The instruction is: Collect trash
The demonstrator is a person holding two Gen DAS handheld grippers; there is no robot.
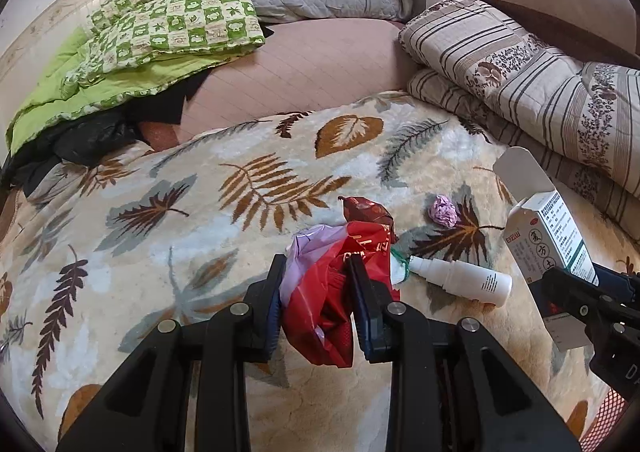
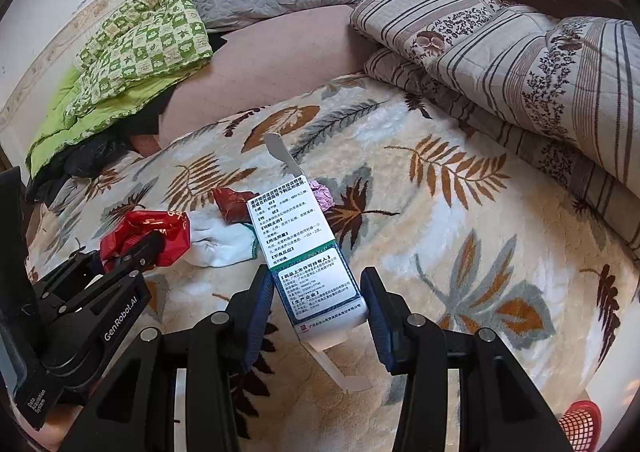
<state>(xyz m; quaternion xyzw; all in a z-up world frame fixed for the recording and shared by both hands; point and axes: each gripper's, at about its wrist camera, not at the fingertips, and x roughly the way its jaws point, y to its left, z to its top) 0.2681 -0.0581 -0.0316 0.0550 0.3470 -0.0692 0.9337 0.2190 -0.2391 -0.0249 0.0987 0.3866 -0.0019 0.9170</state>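
Bed blanket (image 1: 168, 236): soft leaf-print pile under all items.

Box (image 2: 308, 252): light cardboard, crushable, end flaps open; right hand-held gripper (image 2: 318, 308) clamped on its lower end. Hold by side walls, not flaps.

Bags (image 1: 332, 284): red w/ lilac plastic, limp, slippery; left hand-held gripper (image 1: 316, 296) clamped on the bunch.

Bottle (image 1: 464, 278): rigid, may roll; lies just right of left gripper.

Red basket (image 2: 580, 424): cut off at frame edge, contents unseen.

Purple wad (image 1: 443, 210): ahead, material unclear.

The left gripper (image 1: 318, 284) is closed on a red plastic bag (image 1: 340, 292). A white bottle (image 1: 464, 278) lies on the leaf-pattern blanket (image 1: 200, 211) just beside it. The right gripper (image 1: 576, 288) holds a white box (image 1: 548, 236).
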